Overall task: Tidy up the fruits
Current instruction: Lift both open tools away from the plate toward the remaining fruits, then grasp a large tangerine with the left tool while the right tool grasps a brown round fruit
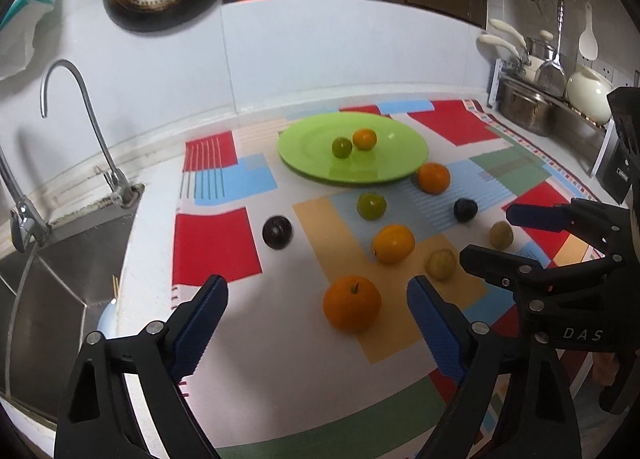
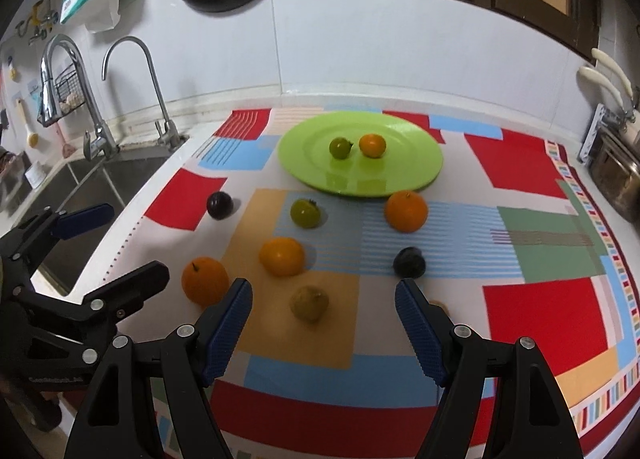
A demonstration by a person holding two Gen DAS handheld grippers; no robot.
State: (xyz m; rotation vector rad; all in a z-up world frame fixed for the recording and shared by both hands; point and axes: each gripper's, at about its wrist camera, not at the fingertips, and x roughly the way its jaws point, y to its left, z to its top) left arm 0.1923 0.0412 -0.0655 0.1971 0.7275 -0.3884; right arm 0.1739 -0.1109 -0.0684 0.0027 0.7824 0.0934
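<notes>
Both grippers are hovering over the tabletop cloth (image 2: pixel 536 163), jaws wide, holding nothing. Left gripper (image 1: pixel 318 323) is facing the nearest orange (image 1: pixel 351 303); right gripper (image 2: pixel 324 323) the brownish fruit (image 2: pixel 309 303). Green plate (image 2: pixel 308 163) is carrying a small orange (image 2: pixel 372 145) and green fruit (image 2: pixel 340 147).

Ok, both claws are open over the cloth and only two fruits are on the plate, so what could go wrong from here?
1. The left claw frames the near orange; round fruit could squirt out and roll toward the sink.
2. The right claw frames the brownish fruit, but a second one sits almost hidden behind its right finger and could get bumped.
3. The green plate is shallow; dropped fruit may roll off.
</notes>
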